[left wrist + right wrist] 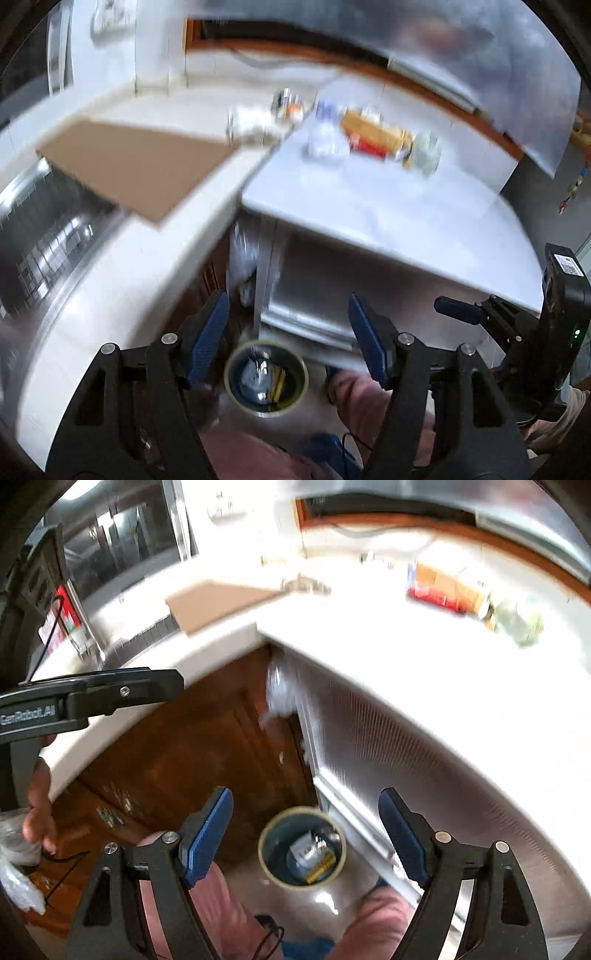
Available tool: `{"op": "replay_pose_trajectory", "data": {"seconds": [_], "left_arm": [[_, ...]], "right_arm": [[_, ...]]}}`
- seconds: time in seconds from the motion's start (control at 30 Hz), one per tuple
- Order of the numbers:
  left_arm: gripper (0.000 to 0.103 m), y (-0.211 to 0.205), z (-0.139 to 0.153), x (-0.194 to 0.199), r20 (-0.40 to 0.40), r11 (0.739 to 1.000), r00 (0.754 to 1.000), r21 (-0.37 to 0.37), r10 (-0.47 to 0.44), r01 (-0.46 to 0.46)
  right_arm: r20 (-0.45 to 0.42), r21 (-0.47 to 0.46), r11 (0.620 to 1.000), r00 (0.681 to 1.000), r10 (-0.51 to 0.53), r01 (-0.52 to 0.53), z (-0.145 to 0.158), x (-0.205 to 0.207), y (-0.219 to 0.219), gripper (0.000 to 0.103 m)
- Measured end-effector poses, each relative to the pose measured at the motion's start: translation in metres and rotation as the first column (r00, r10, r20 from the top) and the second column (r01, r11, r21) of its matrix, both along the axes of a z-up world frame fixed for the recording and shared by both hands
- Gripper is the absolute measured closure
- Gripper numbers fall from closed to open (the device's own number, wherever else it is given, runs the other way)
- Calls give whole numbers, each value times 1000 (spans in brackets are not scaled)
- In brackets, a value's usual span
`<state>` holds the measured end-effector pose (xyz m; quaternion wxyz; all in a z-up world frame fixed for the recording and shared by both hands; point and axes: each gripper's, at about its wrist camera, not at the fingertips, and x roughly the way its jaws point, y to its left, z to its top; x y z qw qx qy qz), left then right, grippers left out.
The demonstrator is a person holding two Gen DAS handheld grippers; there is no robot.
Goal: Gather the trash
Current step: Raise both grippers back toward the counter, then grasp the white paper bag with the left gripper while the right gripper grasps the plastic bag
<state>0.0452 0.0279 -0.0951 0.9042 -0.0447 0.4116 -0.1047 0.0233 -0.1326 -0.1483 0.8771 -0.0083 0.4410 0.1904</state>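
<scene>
A round trash bin (pixel 228 376) (pixel 280 834) stands on the floor below the counter, with a yellow wrapper and pale scraps inside. My left gripper (pixel 287 299) hangs open and empty high above it. My right gripper (pixel 306 794) is also open and empty above the bin. On the white counter lie a red and orange package (pixel 373 136) (pixel 443 587), crumpled white wrapping (pixel 325 142) and a clear bottle (pixel 424 151) (pixel 517 620). Both views are blurred.
A brown cardboard sheet (pixel 140 166) (pixel 218 602) lies beside the sink (pixel 48 236). A wooden cabinet (pixel 192 753) and a ribbed metal appliance front (pixel 406 757) flank the bin. The person's pink trouser legs (pixel 221 904) stand close to it. A hand (pixel 37 812) shows at the left.
</scene>
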Motion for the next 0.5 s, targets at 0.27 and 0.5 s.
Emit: {"op": "replay_pose_trajectory", "data": {"seconds": [0.27,0.5], "left_arm": [[26,3,80,29,171,999,985,34,3,-9],[22,3,114,97,180,994,984,108,-6,-14]], "right_arm": [[154,8,1000,988,3,-4,92,50,-5,20],[225,14,999,974,-35,32,118,138,-20,23]]}}
